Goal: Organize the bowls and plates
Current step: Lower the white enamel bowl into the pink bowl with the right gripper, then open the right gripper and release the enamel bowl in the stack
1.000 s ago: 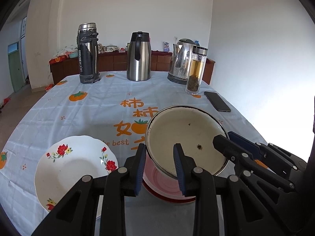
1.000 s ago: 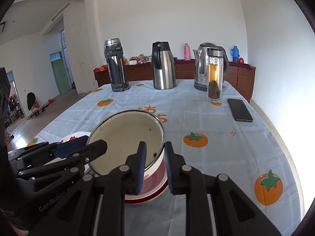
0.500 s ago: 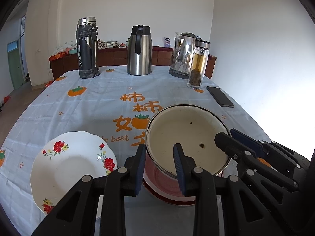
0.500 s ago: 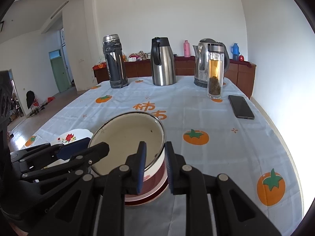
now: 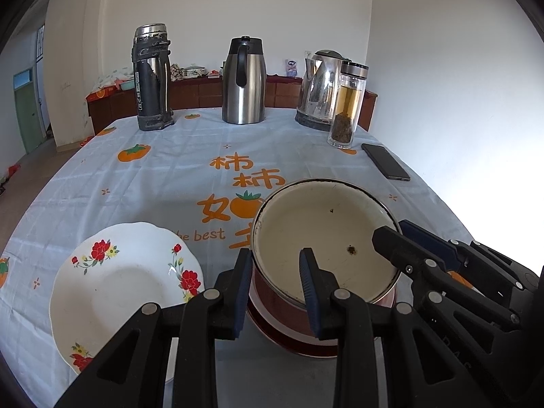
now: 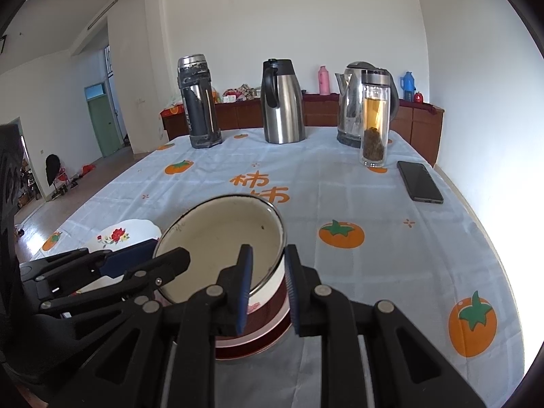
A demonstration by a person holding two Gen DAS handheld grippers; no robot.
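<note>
Since the earlier frames nothing on the counter (image 5: 163, 176) has shifted; both grippers keep their hold while the view drifts slightly. The left gripper (image 5: 276, 284) is clenched on the near-left rim of the enamel bowl (image 5: 323, 234), and the right gripper (image 6: 268, 287) pinches the opposite rim, one finger inside and one outside, probably to lift it level with two hands. The bowl sits near the front edge on a red-rimmed dish (image 5: 285, 336). One floral plate (image 5: 119, 289) lies just left. Count: one bowl, one plate, two flasks, one kettle, one tea bottle, one phone.
</note>
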